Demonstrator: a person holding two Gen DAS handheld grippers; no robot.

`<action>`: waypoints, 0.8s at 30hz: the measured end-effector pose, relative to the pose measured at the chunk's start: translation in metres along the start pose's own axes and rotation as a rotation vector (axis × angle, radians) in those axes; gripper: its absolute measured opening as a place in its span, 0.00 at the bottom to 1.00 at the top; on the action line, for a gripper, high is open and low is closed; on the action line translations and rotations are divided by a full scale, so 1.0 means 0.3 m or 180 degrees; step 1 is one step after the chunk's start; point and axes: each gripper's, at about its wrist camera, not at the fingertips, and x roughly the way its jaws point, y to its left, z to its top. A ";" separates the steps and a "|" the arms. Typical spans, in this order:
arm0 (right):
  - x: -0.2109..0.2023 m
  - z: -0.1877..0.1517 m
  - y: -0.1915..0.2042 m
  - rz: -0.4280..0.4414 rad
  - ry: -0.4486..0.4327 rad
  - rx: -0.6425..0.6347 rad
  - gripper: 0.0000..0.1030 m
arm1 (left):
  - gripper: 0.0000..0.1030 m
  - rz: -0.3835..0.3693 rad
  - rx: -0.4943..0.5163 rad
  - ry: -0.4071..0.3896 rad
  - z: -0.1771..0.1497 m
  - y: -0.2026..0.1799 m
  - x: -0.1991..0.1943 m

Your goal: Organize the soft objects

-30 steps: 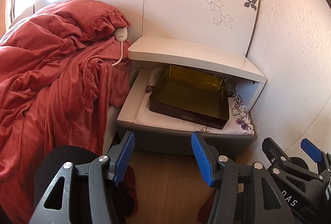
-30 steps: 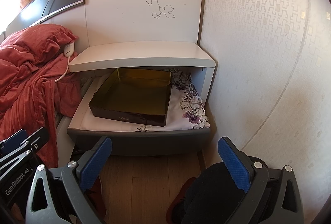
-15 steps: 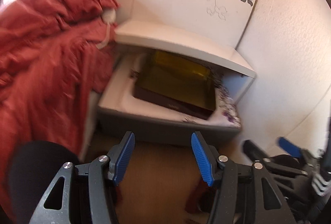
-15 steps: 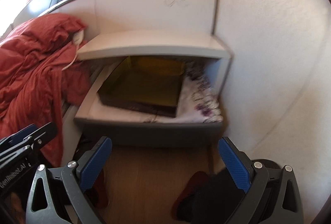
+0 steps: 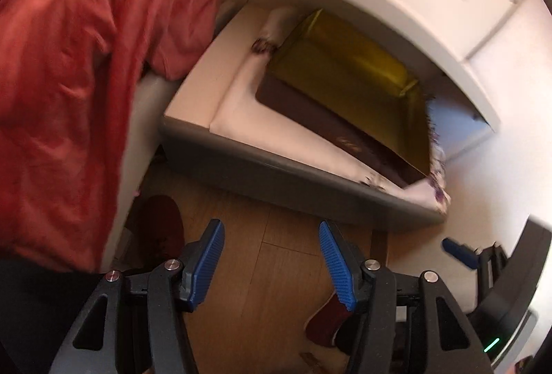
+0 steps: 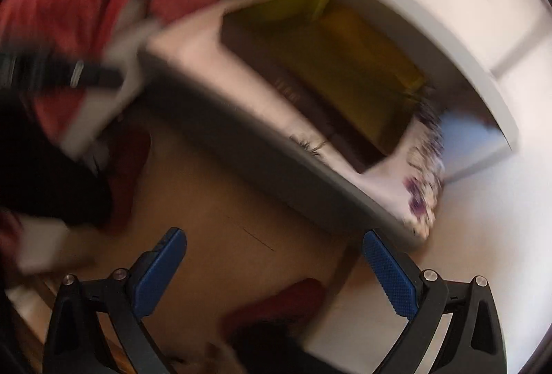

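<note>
Both views tilt steeply down at the wooden floor (image 5: 276,256) in front of the grey-fronted bedside shelf (image 5: 293,174); the right wrist view is heavily blurred.

Left hand-held gripper (image 5: 270,256): jaws parted about halfway, nothing between the blue pads. Right hand-held gripper (image 6: 276,267): jaws wide apart, empty.

Soft things: rumpled red velvety blanket (image 5: 69,63) hanging off the bed at left; white floral cloth (image 5: 241,118) spread on the shelf under the dark tray with yellow-tinted inside (image 5: 345,80); dark red slipper-like items (image 5: 158,225) on the floor.

Judgement: approach step, target not yet clear. Advice: slow down before closing, pinch a fold of fabric rather than a flat face, and keep clear of the tray rim.
</note>
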 end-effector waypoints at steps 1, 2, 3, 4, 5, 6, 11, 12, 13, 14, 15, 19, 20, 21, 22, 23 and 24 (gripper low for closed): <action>0.039 0.014 0.016 -0.0020 0.0082 -0.0154 1.00 | 0.56 0.0047 -0.0081 0.0038 0.019 0.010 0.036; 0.089 0.027 0.036 -0.0102 0.0169 -0.0349 1.00 | 0.56 0.0078 -0.0146 0.0061 0.033 0.019 0.059; 0.129 0.036 0.051 -0.0188 0.0227 -0.0503 1.00 | 0.56 0.0106 -0.0217 0.0087 0.051 0.029 0.092; 0.166 0.044 0.061 -0.0271 0.0272 -0.0634 1.00 | 0.56 0.0131 -0.0279 0.0114 0.069 0.037 0.124; 0.212 0.052 0.070 -0.0383 0.0311 -0.0785 1.00 | 0.56 0.0146 -0.0322 0.0130 0.082 0.042 0.145; 0.242 0.058 0.072 -0.0441 0.0336 -0.0866 1.00 | 0.56 0.0172 -0.0364 0.0144 0.099 0.049 0.166; 0.386 0.087 0.046 -0.0479 0.0506 -0.1022 1.00 | 0.56 0.0250 -0.0570 0.0221 0.145 0.080 0.254; 0.398 0.088 0.043 -0.0499 0.0509 -0.1026 1.00 | 0.56 0.0266 -0.0603 0.0220 0.154 0.085 0.267; 0.412 0.090 0.033 -0.0508 0.0515 -0.1018 1.00 | 0.56 0.0266 -0.0628 0.0223 0.160 0.087 0.276; 0.424 0.094 0.024 -0.0485 0.0528 -0.0995 1.00 | 0.56 0.0271 -0.0646 0.0232 0.164 0.089 0.286; 0.430 0.094 0.019 -0.0471 0.0536 -0.0992 1.00 | 0.56 0.0299 -0.0653 0.0241 0.167 0.090 0.296; 0.430 0.078 0.034 -0.0489 0.0516 -0.1075 1.00 | 0.58 0.0383 -0.0695 0.0284 0.173 0.101 0.333; 0.432 0.072 0.039 -0.0504 0.0515 -0.1130 1.00 | 0.59 0.0380 -0.0713 0.0277 0.177 0.104 0.339; 0.432 0.070 0.041 -0.0523 0.0519 -0.1182 1.00 | 0.60 0.0382 -0.0720 0.0268 0.184 0.105 0.346; 0.433 0.063 0.046 -0.0549 0.0528 -0.1256 1.00 | 0.60 0.0397 -0.0714 0.0262 0.188 0.103 0.348; 0.433 0.054 0.053 -0.0576 0.0548 -0.1348 1.00 | 0.60 0.0416 -0.0699 0.0262 0.190 0.101 0.349; 0.435 0.047 0.056 -0.0585 0.0567 -0.1411 1.00 | 0.60 0.0421 -0.0679 0.0263 0.189 0.099 0.349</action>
